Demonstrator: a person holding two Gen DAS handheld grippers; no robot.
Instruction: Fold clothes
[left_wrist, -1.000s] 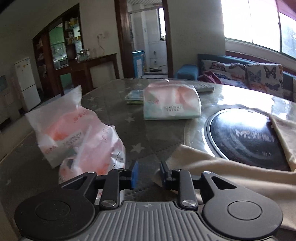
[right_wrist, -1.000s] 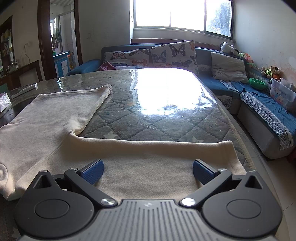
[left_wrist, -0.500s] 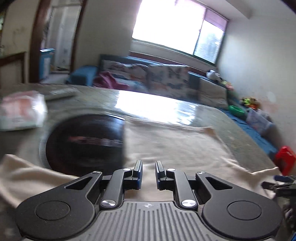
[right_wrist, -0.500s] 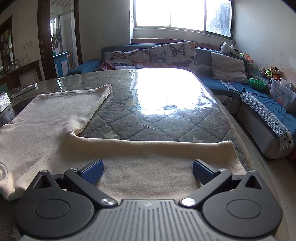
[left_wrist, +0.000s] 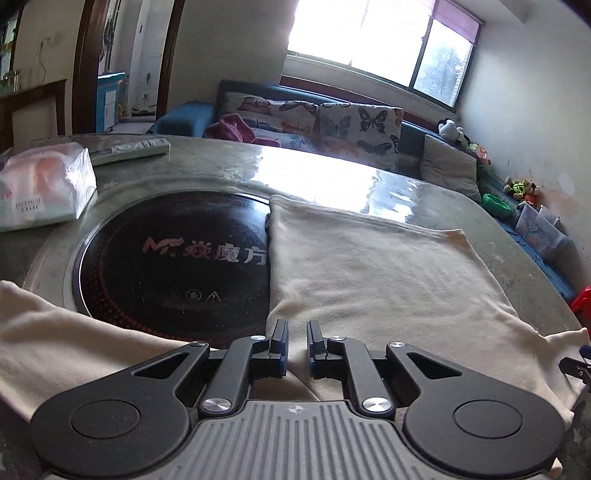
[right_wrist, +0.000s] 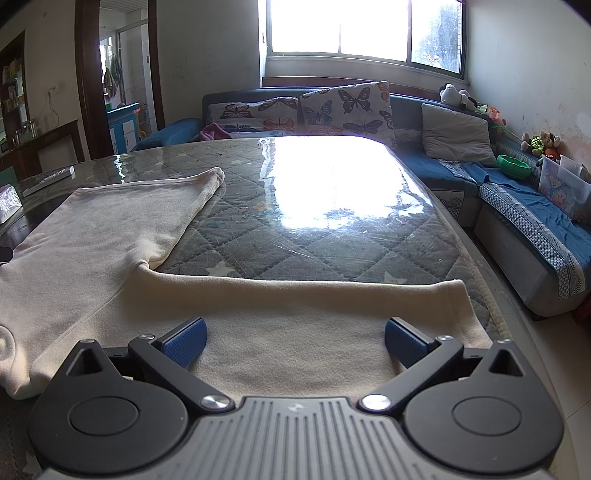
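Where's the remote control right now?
In the left wrist view, the remote control lies at the table's far left, just behind the tissue pack and beyond the black cooktop.

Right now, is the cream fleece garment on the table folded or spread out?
Spread out. The cream fleece garment lies flat on the quilted table, body and one sleeve extended, no layer doubled over.

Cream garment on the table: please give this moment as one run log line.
cream garment spread flat | left tongs closing over its fabric, narrow gap | right tongs wide open above sleeve | fold not begun
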